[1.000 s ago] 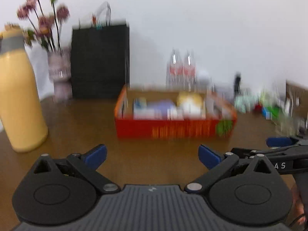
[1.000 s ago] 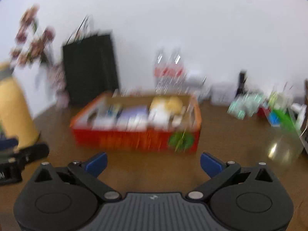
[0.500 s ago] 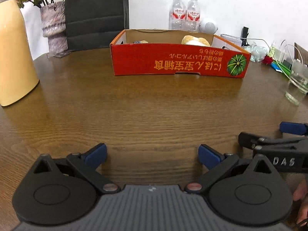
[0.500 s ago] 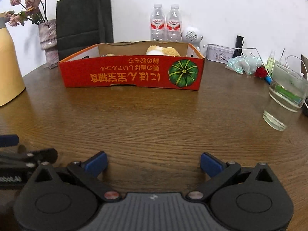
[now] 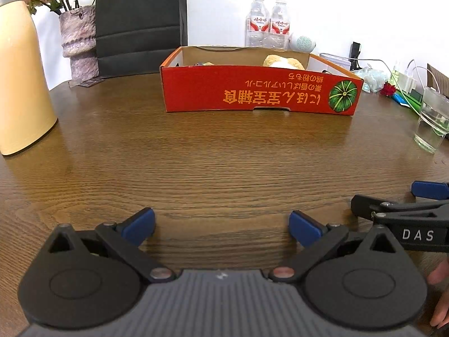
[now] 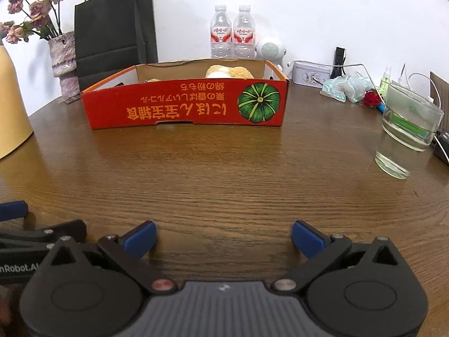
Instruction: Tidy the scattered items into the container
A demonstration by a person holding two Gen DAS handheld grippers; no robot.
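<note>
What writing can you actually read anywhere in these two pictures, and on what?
"DAS": side of the right gripper.
"nRobot.AI", cut off at the edge: side of the left gripper.
Orange Japanese lettering, upside down: front of the red cardboard box; I cannot transcribe it.
Water bottles' labels: too small.

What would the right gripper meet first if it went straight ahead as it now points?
Probably the red box's front wall. The right gripper is open and empty, with only bare table between; its height is unclear.

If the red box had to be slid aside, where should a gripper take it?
Grip the red box by its near long wall, coming down over the top edge. The wall is thin, upright cardboard, open above, and faces both open grippers, left and right.
</note>
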